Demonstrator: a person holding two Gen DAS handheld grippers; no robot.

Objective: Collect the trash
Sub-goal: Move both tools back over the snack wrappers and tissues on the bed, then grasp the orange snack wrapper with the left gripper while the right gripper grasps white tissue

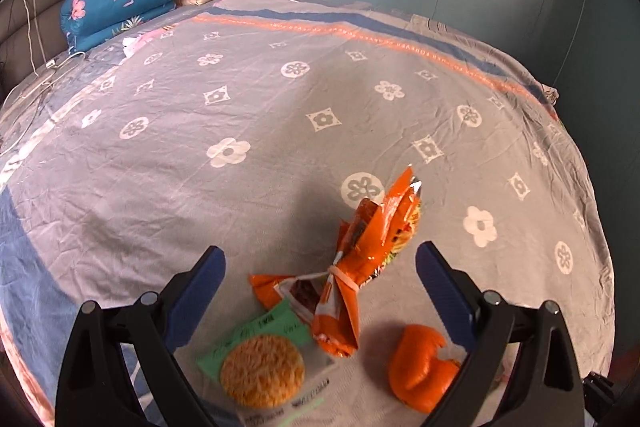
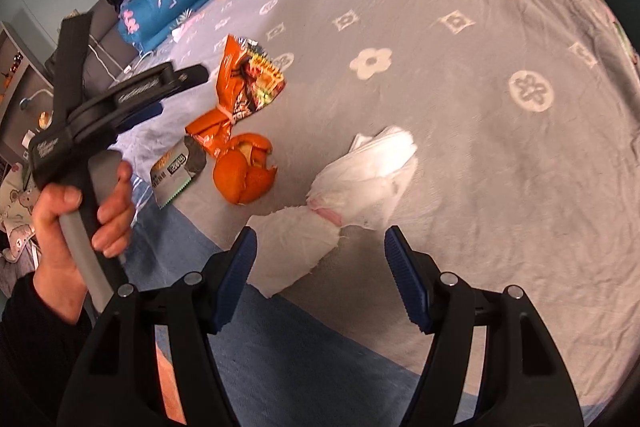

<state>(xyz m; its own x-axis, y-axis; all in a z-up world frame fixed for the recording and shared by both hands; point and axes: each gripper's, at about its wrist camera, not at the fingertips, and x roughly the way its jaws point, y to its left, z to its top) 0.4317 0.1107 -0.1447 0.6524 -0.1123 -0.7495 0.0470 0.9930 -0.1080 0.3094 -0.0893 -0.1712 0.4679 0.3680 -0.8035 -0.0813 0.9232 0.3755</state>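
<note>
Both claws stand wide and hold nothing: your left claw (image 1: 320,269) hovers over the knotted orange snack wrapper (image 1: 360,251), with the cracker packet (image 1: 260,367) at its six o'clock and the orange peel (image 1: 420,367) at four. Your right claw (image 2: 320,253) frames the crumpled white tissue (image 2: 360,183) on the bedsheet (image 2: 480,147), just off the pads. You appear to be at the approach, nothing collected yet. Next, lower each claw until its piece sits between the pads, then squeeze.

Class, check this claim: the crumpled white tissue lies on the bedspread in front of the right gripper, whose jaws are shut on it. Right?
Not quite. In the right wrist view the right gripper is open, not shut on the tissue; the tissue does lie on the bedspread in front of it.
</note>
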